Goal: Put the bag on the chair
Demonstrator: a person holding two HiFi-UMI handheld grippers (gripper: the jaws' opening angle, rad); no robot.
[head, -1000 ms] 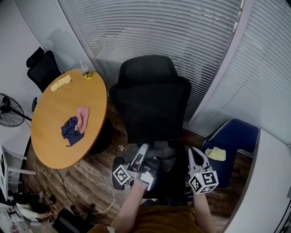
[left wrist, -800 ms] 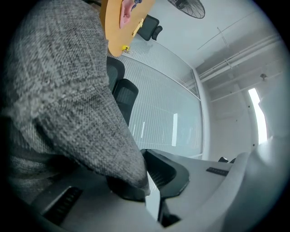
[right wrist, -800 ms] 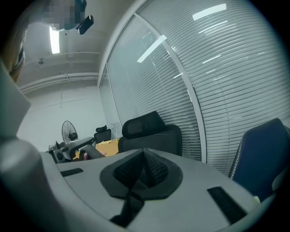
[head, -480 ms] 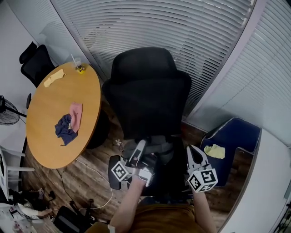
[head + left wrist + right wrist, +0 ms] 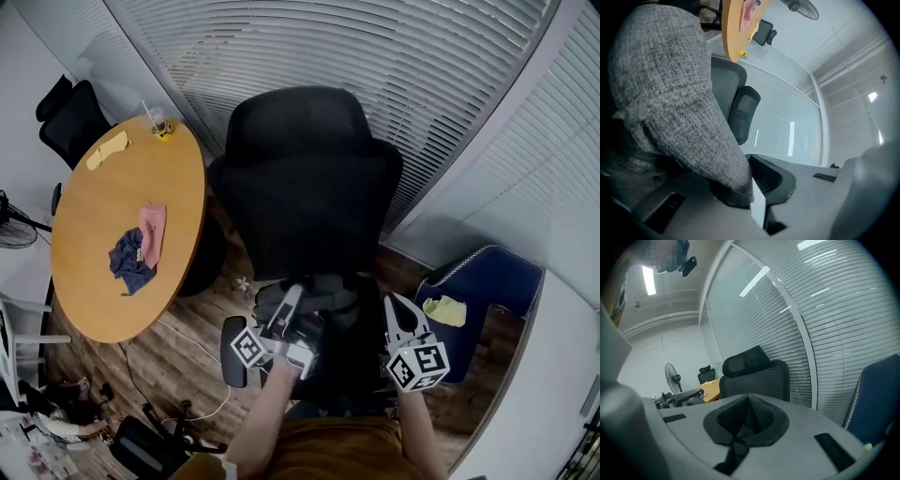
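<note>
Starting nearest the head camera, two forearms were seen reaching forward, each hand holding a gripper over the seat of the black office chair point(image 5: 309, 197). The left gripper point(image 5: 292, 300) was closed on a fold of the grey knitted bag point(image 5: 333, 300); in the left gripper view the cloth was pinched between the jaws and filled the left half of the frame. The bag was located low in front of the backrest, over the seat, though whether its weight was borne by the seat could not be told. The right gripper point(image 5: 395, 307) was held just to the right of the bag, apart from it, with its jaws pressed together and nothing between them.

Beyond the right gripper, a dark blue padded object point(image 5: 487, 281) was recorded on the wooden floor point(image 5: 187, 347), with a small yellow item point(image 5: 448, 309) lying on it. A white cable point(image 5: 202, 361) was traced across the floor to the left of the chair. Further left, a round wooden table point(image 5: 94, 272) carried a blue cloth point(image 5: 127, 258) touching a pink cloth point(image 5: 150, 225), and, well apart near its far edge, a yellow cloth point(image 5: 108, 150). A second black chair point(image 5: 66, 122) was placed behind the table. White slatted blinds point(image 5: 375, 75) closed the background.
</note>
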